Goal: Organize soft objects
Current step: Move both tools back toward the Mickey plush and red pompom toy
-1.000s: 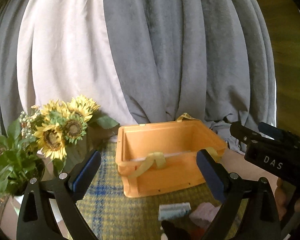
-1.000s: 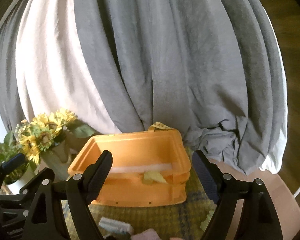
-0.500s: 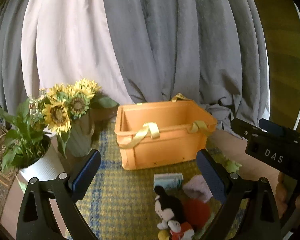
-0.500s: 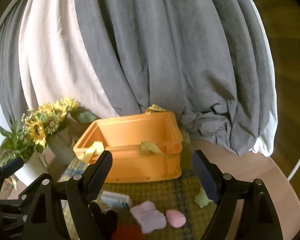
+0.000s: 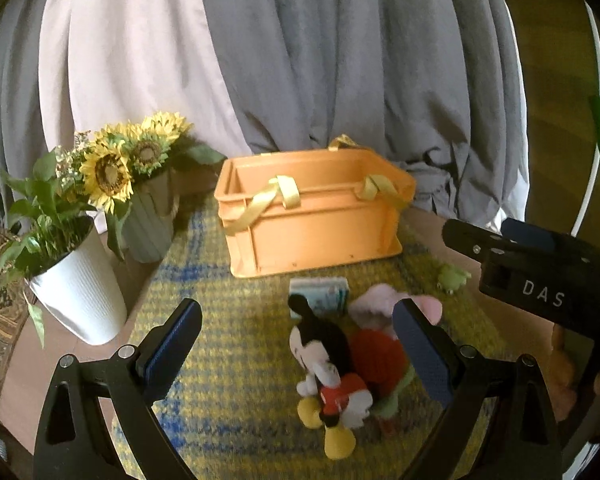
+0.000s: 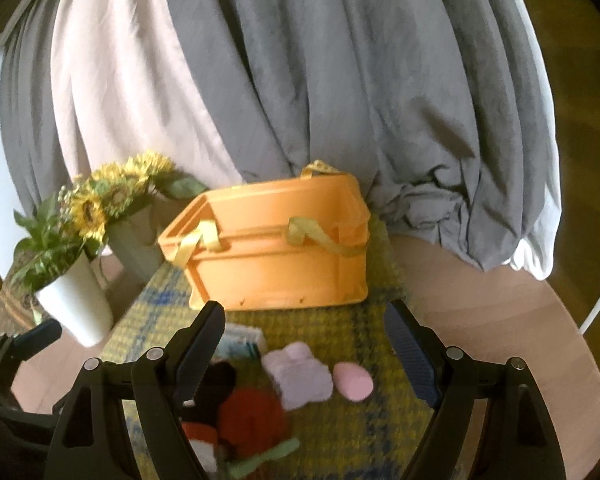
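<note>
One "DAS" label, right gripper [image 5: 540,276]

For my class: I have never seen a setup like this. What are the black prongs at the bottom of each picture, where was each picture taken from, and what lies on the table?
No robot here: a person holds hand-held tongs in each hand, each with a camera looking along its two fingers. One picture comes from the left tongs, the other from the right tongs. Both are open and hold nothing. On a checked mat stands an orange crate with yellow straps. In front of it lie soft toys: a mouse doll, a red plush, a lilac plush, a pink pad and a small blue pack. Sunflowers and a white pot stand to the left.
</note>
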Action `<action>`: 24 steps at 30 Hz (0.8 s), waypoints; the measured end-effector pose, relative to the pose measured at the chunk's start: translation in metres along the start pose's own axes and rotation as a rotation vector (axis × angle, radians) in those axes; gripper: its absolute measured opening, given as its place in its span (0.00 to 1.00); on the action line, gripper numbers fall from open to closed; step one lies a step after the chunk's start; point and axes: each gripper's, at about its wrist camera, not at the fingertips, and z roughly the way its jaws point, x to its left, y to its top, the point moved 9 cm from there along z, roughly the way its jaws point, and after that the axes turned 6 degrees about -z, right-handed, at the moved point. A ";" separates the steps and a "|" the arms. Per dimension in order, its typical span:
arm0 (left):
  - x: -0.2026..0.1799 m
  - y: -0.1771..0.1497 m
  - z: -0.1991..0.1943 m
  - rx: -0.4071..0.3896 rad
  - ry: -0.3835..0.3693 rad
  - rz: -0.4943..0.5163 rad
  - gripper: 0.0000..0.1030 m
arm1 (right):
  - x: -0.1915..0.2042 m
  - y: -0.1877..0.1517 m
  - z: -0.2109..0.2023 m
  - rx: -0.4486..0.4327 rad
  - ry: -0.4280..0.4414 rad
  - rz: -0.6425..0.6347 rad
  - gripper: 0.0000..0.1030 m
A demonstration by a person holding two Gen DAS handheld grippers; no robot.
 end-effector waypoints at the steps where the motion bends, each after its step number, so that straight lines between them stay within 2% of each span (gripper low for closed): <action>1: -0.002 -0.004 -0.001 0.007 -0.001 0.006 0.95 | 0.001 -0.003 0.000 0.005 0.010 -0.007 0.80; 11: -0.011 -0.031 0.003 0.061 -0.002 0.017 0.94 | 0.010 -0.031 0.008 0.075 0.112 -0.036 0.80; 24: -0.014 -0.064 0.024 0.128 -0.013 -0.010 0.82 | 0.019 -0.070 0.029 0.187 0.191 -0.041 0.79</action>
